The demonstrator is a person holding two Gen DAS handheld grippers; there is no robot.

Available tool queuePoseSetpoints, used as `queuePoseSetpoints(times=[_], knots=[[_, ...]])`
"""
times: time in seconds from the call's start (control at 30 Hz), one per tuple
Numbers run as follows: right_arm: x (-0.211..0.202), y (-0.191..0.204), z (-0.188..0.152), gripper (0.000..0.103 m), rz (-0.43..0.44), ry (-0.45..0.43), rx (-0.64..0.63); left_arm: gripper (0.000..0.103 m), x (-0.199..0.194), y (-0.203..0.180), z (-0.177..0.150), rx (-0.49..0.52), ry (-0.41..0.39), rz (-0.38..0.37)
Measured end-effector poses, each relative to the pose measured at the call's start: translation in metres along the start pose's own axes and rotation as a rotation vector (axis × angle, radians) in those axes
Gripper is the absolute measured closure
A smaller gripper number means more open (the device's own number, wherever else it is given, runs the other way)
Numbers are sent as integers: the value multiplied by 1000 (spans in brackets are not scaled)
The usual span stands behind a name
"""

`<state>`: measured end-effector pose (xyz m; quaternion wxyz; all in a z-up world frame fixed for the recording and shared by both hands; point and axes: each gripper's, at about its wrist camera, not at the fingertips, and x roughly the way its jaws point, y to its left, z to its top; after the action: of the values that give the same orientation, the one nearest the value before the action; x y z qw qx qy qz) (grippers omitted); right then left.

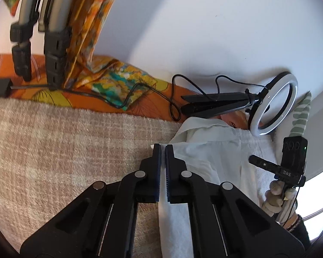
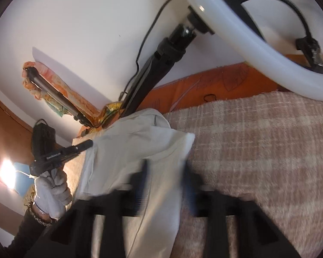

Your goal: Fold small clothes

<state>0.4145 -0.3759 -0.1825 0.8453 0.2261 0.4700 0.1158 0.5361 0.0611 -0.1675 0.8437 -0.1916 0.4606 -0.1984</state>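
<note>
Left claw (image 1: 163, 148): our jaws are nearly pressed together, pinching the white garment (image 1: 206, 150) on the plaid blanket (image 1: 64, 142). Right claw (image 2: 165, 167) is spread around it; writing's unreadable.

Plain white wall (image 1: 204, 32) behind, meeting an orange leaf-print sheet (image 2: 204, 86) and a beige checked blanket (image 1: 64, 139) spread in front. Ring light (image 1: 273, 103) on a black stand (image 1: 215, 103) with a trailing cable (image 1: 174, 99), beside patterned orange drapery (image 1: 90, 21). Bright lamp glare (image 2: 5, 172) low at the right-wrist view's left edge.
</note>
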Motion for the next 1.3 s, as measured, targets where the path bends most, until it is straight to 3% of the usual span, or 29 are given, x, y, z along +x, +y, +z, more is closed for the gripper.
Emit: queuePoseSetpoints(times=[0.2, 0.27, 0.3, 0.33, 0.4, 0.47, 0.5, 0.53, 0.57, 0.6, 0.73, 1.3], knots=[[1, -3, -1, 103, -55, -15, 3, 101, -1, 5, 0, 9, -18, 31], [-6, -7, 0, 103, -59, -42, 27, 86, 0, 13, 0, -43, 1, -32], [-9, -8, 0, 101, -54, -47, 27, 73, -2, 15, -1, -51, -2, -48], [-11, -9, 0, 94, -48, -47, 31, 67, -2, 13, -2, -41, -8, -48], [-13, -12, 2, 71, -41, -39, 44, 67, 3, 6, -3, 3, 6, -29], [-15, -13, 4, 60, -16, -45, 54, 67, 10, 0, -4, 27, 14, -5], [-16, -13, 4, 60, -15, -42, 51, 67, 12, -4, -4, 43, 9, 8], [-14, -11, 5, 65, -23, -40, 42, 83, 14, -8, -3, 56, 14, 13], [-11, -9, 6, 88, -35, -31, 26, 93, 18, -10, -2, 60, 23, 23], [-8, -7, 8, 103, -44, -14, 9, 100, 21, -11, -2, 57, 28, 37], [-10, -4, 11, 103, -97, -25, -31, 102, 18, -17, 0, 58, -5, 60], [-90, 40, 7, 103, -72, -149, -95, 103, -55, -58, -6, 111, -140, 89]])
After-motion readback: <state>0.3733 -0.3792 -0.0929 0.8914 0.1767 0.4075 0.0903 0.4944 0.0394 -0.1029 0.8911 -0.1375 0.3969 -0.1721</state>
